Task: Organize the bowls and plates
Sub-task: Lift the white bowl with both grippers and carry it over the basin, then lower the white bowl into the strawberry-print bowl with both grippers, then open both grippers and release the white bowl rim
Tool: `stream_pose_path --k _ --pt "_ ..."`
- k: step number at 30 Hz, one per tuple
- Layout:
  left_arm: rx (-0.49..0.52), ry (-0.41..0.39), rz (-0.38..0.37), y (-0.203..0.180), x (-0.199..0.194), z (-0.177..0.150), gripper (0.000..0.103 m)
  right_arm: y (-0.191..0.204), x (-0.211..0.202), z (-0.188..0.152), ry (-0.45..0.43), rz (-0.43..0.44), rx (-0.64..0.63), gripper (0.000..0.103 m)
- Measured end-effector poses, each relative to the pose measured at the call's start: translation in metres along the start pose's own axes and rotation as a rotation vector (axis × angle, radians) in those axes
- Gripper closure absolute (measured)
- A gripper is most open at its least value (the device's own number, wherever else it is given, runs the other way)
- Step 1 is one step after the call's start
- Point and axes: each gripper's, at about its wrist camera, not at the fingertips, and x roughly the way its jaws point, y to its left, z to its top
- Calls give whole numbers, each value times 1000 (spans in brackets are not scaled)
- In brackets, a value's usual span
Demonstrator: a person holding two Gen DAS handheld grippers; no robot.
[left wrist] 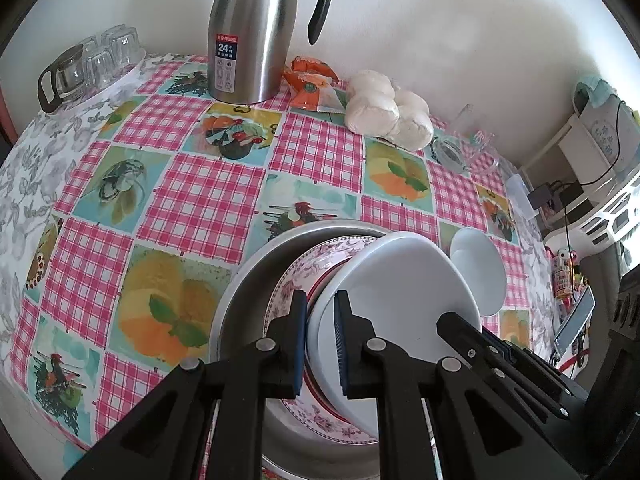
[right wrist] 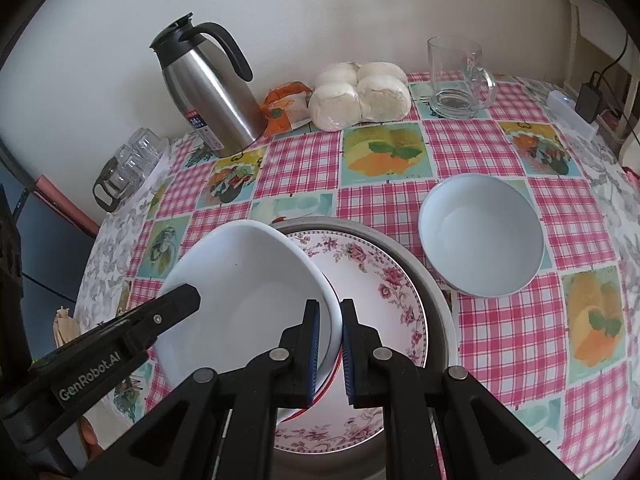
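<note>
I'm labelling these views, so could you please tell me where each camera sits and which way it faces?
Left wrist: on the left gripper, facing down its fingers at the white bowl it pinches; right gripper intrudes.
Right wrist: on the right gripper, clamping the same bowl's opposite rim; left gripper intrudes.
Shared: bowl, floral plate, flask.

both views look steeply down along a claw, close above the counter (left wrist: 208, 200). the left wrist view sits on the left side of the white bowl (left wrist: 400, 276), facing the back wall, with the right claw (left wrist: 486, 334) entering at lower right. the right wrist view sits on the bowl's right side, with the left claw (right wrist: 188, 296) at lower left. both share the bowl, floral plate (right wrist: 372, 280), steel jug (left wrist: 256, 36) and buns (right wrist: 360, 94).
</note>
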Motion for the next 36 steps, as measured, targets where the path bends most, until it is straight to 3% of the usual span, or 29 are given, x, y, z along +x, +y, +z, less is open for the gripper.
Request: stream_pose_path --k 6,24,28,29,36 --pt "-3 20 -46 -2 2 -1 92 -8 -2 1 1 -5 32 90" --pt "-39 35 -78 2 3 -1 86 -14 -3 -1 19 14 53 86" --pt "-39 14 -88 0 -5 -1 64 -12 -9 -1 7 6 48 86" --pt "-37 4 -93 0 -8 -1 59 -12 -13 -1 -5 5 47 84" --pt "-42 -70 -70 0 -26 1 32 -12 -35 3 -85 -24 36 40"
